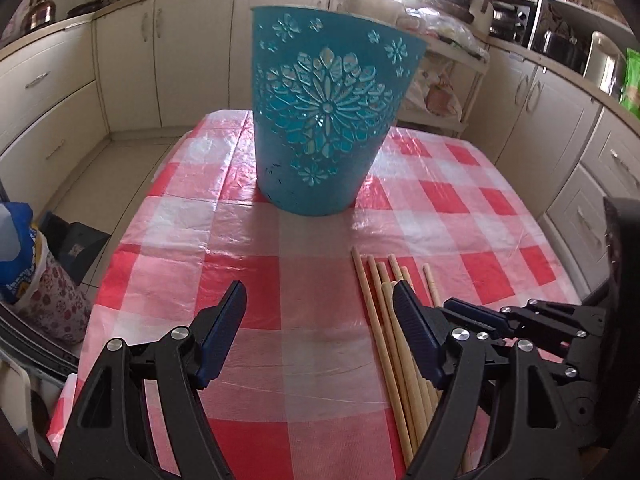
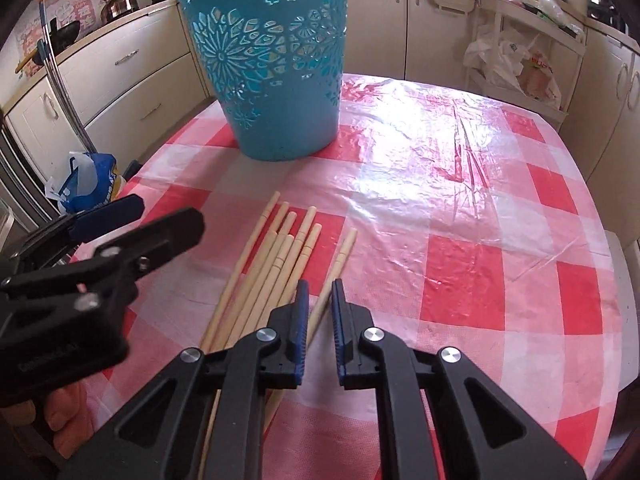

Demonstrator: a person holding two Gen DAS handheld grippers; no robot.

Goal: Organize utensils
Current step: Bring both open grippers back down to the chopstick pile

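A teal cut-out bucket stands upright on the red-and-white checked table; it also shows in the right wrist view. Several wooden chopsticks lie in a loose bundle in front of it, also seen in the right wrist view. My left gripper is open and empty, left of the bundle, its right finger over the sticks. My right gripper hangs over the rightmost chopstick, jaws narrowly apart astride it. Whether the pads touch it I cannot tell.
The table's plastic cover is wrinkled and shiny. Cream kitchen cabinets ring the room. A blue bag stands on the floor at the left. A rack with bags stands behind the table.
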